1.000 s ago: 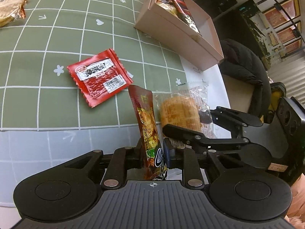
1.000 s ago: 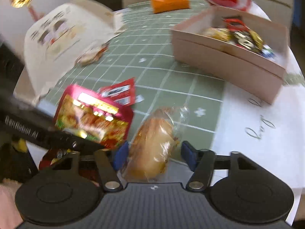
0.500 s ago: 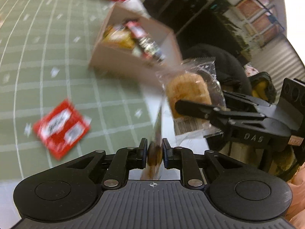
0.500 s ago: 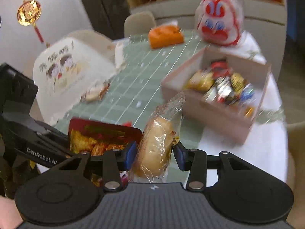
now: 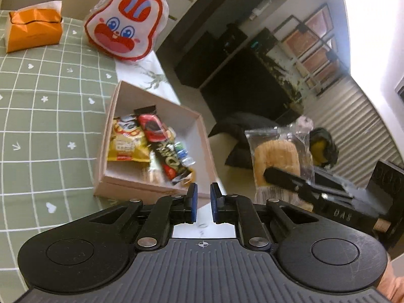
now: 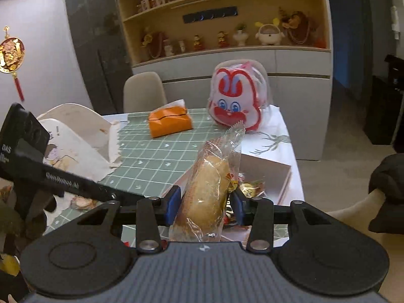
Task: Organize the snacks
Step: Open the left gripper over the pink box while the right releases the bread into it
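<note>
The bread packet [image 6: 212, 176] was pinched by the right claw [image 6: 205, 203]. It was best carried fully over the box [image 5: 131, 185] (already part-filled) before release. The left claw [image 5: 203, 199] was pressed together, with nothing visible in it.

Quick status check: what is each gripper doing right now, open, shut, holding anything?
Left gripper: shut, with nothing visible between its pads.
Right gripper: shut on the wrapped bread, held up off the table.

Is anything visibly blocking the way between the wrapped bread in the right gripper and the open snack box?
Nothing visible does. The wrapped bread is clamped in the right gripper, and the pink box lies just beyond it with its top open, snacks inside but space left.
</note>
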`<action>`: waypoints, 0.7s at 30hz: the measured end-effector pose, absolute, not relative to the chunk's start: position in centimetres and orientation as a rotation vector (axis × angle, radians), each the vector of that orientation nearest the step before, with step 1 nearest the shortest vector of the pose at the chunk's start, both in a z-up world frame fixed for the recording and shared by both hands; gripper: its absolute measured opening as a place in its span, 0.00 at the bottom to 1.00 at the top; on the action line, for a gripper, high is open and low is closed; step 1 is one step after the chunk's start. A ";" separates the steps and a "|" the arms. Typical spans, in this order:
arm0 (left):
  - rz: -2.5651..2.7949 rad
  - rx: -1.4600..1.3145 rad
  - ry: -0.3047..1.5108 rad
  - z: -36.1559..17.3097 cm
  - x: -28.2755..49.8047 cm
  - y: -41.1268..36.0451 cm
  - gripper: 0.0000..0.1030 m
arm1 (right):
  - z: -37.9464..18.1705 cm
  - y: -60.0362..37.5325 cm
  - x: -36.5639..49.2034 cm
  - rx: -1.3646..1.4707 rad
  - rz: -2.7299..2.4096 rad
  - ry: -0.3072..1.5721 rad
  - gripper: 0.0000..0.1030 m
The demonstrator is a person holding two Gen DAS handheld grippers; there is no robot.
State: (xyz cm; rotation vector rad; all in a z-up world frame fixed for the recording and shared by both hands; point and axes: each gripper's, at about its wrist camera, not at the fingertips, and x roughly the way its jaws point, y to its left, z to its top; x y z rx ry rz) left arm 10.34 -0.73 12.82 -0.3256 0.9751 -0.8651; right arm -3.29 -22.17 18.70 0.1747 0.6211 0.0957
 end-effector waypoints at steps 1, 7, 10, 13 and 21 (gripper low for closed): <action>-0.857 -0.297 0.984 12.4 10.2 -0.8 0.13 | 18.4 -22.2 -3.0 0.175 0.090 0.633 0.41; -0.770 -0.294 1.103 8.2 9.4 0.9 0.14 | 16.9 -21.3 -0.5 0.061 0.091 0.651 0.41; -0.720 -0.325 1.123 6.9 9.2 1.8 0.16 | 17.5 -22.9 2.0 0.142 0.089 0.596 0.46; -0.686 -0.321 1.116 6.7 8.5 2.4 0.17 | 17.0 -24.6 4.5 0.277 0.083 0.608 0.61; -0.650 -0.377 1.225 4.2 4.4 5.2 0.17 | 12.9 -20.8 1.3 0.136 0.190 0.697 0.61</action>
